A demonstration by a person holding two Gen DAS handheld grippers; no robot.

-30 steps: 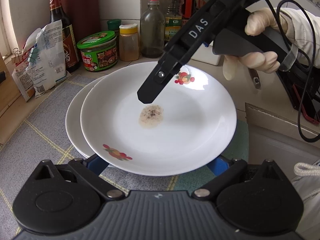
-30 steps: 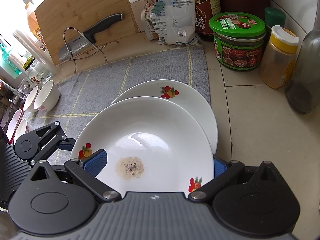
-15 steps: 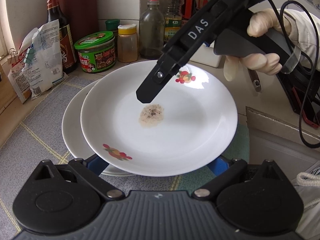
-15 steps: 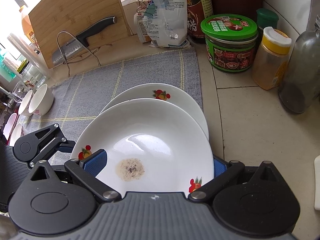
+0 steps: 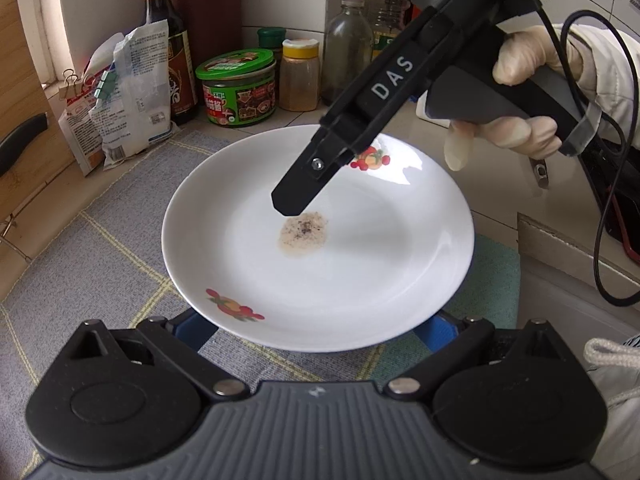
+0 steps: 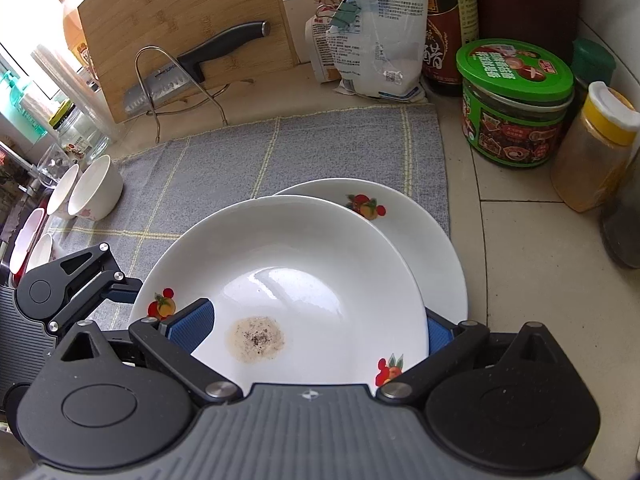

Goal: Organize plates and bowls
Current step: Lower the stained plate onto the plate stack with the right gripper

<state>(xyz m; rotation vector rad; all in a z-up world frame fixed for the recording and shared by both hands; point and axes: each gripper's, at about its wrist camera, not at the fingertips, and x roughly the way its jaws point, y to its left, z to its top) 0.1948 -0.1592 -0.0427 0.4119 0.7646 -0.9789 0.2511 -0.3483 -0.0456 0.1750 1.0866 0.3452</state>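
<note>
A white plate (image 5: 360,264) with fruit prints and a brown stain in its middle fills both views, seen also as the upper plate (image 6: 300,264). It sits slightly offset over a second, matching plate (image 6: 432,248) on the grey mat (image 6: 280,152). My left gripper (image 5: 314,328) is open, its blue pads peeking out from under the near rim. My right gripper (image 6: 316,328) is also wide open. Its left pad lies above the plate's inside and its right pad behind the rim. In the left wrist view its upper finger (image 5: 304,184) hovers just over the stain.
Two small white bowls (image 6: 94,192) lie on their sides at the mat's left edge. A green-lidded jar (image 6: 516,100), a spice jar (image 6: 592,148), bottles and a bag (image 6: 372,32) line the back. A knife (image 6: 192,68) rests against a wooden board (image 6: 180,20).
The stained plate and both grippers have shifted left together over the mat. In the left wrist view the lower plate, seen before at the left, is now hidden beneath the upper one.
</note>
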